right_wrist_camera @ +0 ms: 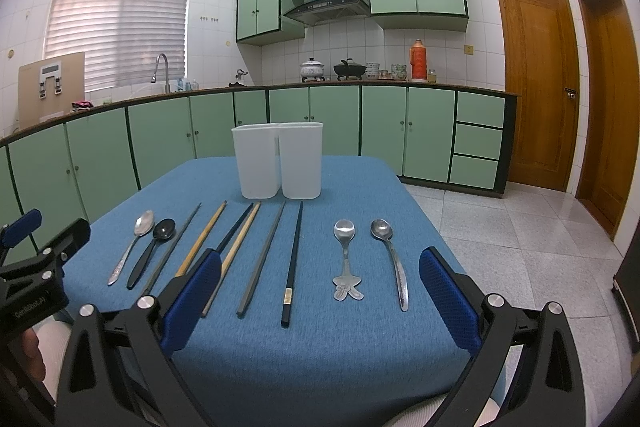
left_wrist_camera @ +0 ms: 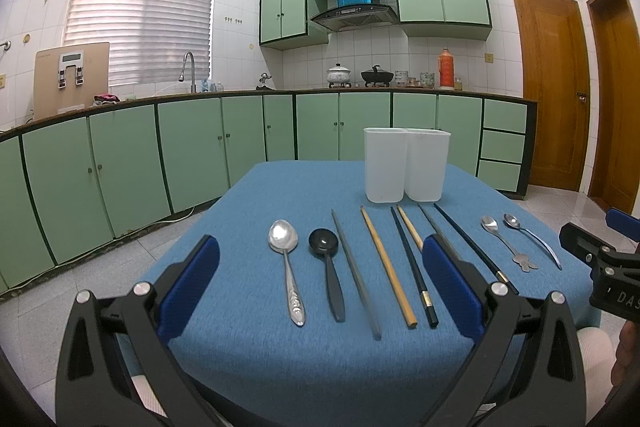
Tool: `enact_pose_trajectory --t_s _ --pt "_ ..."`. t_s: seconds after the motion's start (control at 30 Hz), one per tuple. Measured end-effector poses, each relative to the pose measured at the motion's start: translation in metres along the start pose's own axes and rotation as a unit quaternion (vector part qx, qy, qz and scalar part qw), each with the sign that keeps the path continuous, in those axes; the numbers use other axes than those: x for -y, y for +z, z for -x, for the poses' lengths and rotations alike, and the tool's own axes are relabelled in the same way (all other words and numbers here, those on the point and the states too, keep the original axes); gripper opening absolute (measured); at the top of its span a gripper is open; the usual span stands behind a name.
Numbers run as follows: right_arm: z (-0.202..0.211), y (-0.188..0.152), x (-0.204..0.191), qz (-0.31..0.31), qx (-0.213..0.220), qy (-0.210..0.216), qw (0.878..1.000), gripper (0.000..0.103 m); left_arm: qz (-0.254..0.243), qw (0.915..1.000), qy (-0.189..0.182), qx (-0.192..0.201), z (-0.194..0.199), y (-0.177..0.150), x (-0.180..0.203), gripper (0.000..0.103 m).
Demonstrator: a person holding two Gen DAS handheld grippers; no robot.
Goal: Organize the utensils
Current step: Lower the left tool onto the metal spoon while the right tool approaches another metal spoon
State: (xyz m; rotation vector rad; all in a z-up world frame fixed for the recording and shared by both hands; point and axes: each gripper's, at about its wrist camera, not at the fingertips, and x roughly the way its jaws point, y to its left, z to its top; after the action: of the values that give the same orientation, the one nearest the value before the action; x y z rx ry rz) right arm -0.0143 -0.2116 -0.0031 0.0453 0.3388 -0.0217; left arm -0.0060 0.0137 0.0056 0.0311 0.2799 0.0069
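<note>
Utensils in a row on the blue tabletop point(right_wrist_camera: 320, 347)

Left hand-held gripper point(left_wrist_camera: 320, 283) and right hand-held gripper point(right_wrist_camera: 320, 291) both spread apart, holding nothing; spoons point(right_wrist_camera: 344, 231) and chopsticks point(right_wrist_camera: 294, 259) lie before the white two-compartment holder point(right_wrist_camera: 278, 159).

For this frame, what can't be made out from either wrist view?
- Inside of the white holder: both views; its frosted walls hide any contents.
- Near ends of two chopsticks: left wrist view; the left gripper finger covers them.
- Right gripper: cut off by the left view's right edge.
- Counter jars beside the orange flask: too small.
</note>
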Motion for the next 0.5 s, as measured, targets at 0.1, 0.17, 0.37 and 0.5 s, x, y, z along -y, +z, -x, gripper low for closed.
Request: enact_pose_trajectory --t_s 0.1,0.17,0.37,0.5 --pt "-0.003 0.002 0.002 0.005 0.001 -0.004 1.0 0.097 -0.001 1.0 0.002 -0.005 -0.002 0.003 -0.003 0.098" --pt "-0.007 0.003 0.001 0.005 -0.001 -0.003 1.0 0.097 -0.001 0.9999 0.01 -0.009 -0.007 0.006 -0.007 0.098" --pt "-0.025 0.022 0.015 0.004 -0.01 -0.002 1.0 0.097 0.004 0.9985 0.023 -0.049 -0.037 0.023 -0.031 0.098" --pt "-0.045 0.038 0.028 0.0 -0.022 0.004 1.0 0.097 -0.01 0.9958 0.045 -0.079 -0.067 0.038 -0.042 0.098"
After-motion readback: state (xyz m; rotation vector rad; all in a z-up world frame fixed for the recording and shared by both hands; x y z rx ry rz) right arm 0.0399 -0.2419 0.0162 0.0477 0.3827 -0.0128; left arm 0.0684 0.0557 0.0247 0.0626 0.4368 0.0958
